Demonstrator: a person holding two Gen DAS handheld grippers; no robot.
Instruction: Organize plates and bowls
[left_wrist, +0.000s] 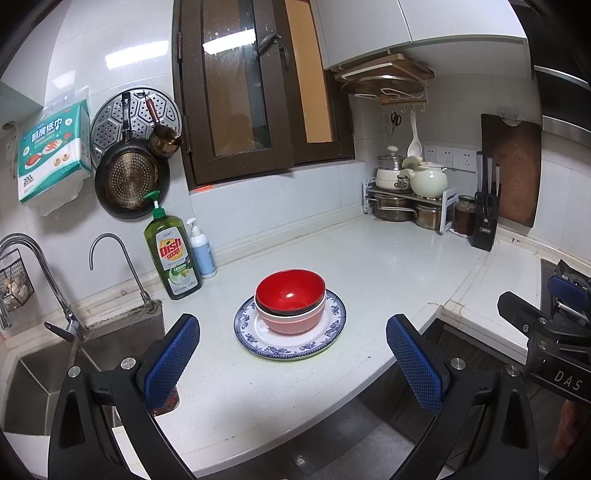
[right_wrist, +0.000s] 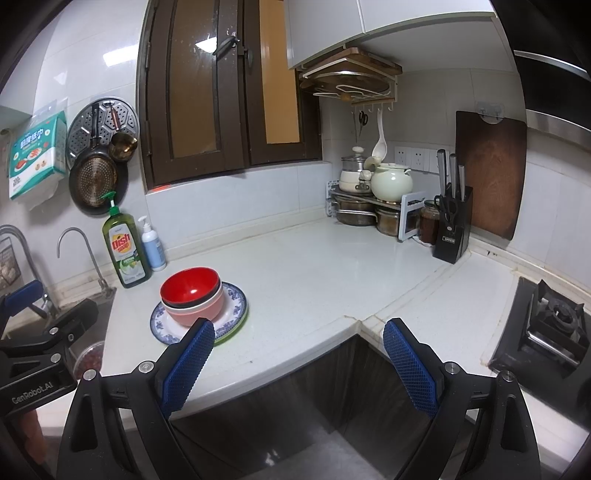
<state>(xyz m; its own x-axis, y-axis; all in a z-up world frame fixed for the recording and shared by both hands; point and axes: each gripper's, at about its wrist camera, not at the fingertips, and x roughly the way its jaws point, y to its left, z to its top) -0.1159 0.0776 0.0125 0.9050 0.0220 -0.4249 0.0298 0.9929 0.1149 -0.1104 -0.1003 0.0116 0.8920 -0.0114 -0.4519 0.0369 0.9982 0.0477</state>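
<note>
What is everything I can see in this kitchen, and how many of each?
bowls: two, red inside a pink one, nested on the plates
plates: two stacked, blue-patterned white over a green edge, middle of counter
counter: one, white
dish soap bottle: one, green, by the sink
pump bottle: one, white and blue, right of the soap
faucets: two, metal, at the sink
pans: several, dark, hanging on the wall
paper towel pack: one, teal, on the wall
pots: several, cream and steel, corner rack
knife block: one, black
cutting board: one, brown, hanging
stove burner: one, black, far right
left gripper: open, blue pads
right gripper: open, blue pads
</note>
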